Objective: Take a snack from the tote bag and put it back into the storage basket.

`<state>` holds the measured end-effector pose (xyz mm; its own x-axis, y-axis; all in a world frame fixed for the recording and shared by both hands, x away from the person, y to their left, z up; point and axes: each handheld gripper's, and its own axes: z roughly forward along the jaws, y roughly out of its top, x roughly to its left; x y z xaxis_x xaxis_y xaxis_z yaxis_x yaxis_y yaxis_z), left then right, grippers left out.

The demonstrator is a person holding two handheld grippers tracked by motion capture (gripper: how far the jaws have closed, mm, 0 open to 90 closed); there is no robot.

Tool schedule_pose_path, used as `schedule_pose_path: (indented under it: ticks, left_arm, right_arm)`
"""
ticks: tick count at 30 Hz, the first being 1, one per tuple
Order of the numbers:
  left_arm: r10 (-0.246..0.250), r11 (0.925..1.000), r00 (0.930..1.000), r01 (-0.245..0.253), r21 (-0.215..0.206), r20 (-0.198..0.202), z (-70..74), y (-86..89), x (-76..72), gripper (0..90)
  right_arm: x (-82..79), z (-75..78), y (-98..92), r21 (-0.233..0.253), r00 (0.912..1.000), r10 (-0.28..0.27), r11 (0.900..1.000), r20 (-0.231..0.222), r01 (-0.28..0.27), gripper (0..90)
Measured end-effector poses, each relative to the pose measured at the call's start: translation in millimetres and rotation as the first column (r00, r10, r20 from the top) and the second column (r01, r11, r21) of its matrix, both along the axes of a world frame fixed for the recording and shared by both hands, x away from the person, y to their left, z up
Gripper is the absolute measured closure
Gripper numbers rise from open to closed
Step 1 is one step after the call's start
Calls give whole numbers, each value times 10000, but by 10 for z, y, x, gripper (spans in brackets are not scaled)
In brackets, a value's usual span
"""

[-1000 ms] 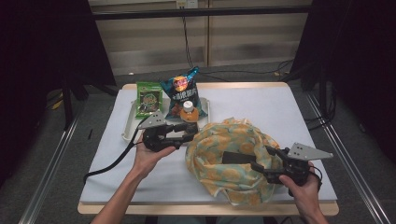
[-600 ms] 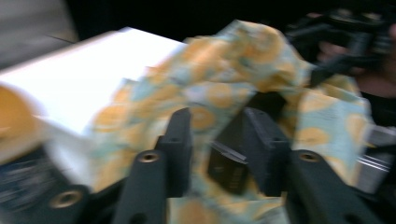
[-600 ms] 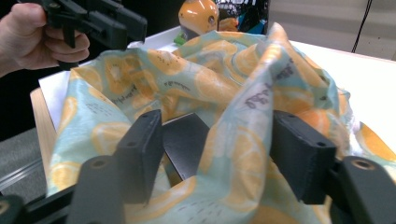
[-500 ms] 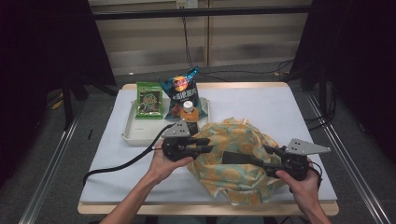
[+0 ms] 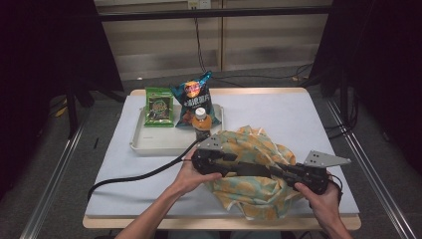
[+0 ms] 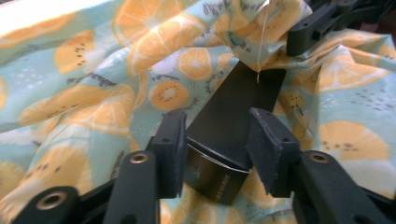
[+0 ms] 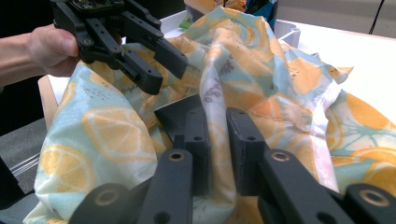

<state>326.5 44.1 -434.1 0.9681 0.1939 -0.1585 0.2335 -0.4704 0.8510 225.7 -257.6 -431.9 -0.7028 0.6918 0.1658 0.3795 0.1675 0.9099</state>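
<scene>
High view: left gripper (image 5: 234, 167) moved off the tray (image 5: 149, 144) onto the cloth (image 5: 259, 191), meeting right gripper (image 5: 278, 172); probably starting to bag the black box. Cloth just right of tray. Chip bag (image 5: 195, 99) print unreadable.

Left gripper view: jaws apart, straddling black box (image 6: 233, 121) on cloth; box lettering illegible.

Right gripper view: jaws pinching a cloth fold (image 7: 217, 135).
</scene>
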Motion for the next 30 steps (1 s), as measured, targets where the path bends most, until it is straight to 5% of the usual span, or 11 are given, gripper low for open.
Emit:
schedule_pose_path:
  ticks: [11, 22, 30]
  left_arm:
    - [-396, 9981, 9989, 384, 473, 257, -120, -143, 50, 302]
    - [-1091, 9919, 9929, 1057, 701, 471, -176, -217, 41, 238]
    - [-1600, 9798, 9840, 1487, 1335, 787, -263, -318, -13, 225]
  right_arm:
    - [21, -25, -3, -67, 9998, -166, 9998, -115, 165, 589]
    - [30, -34, -6, 69, 9992, -336, 9994, -196, 337, 506]
    - [46, -51, 12, 88, 9992, -269, 9996, -295, 271, 469]
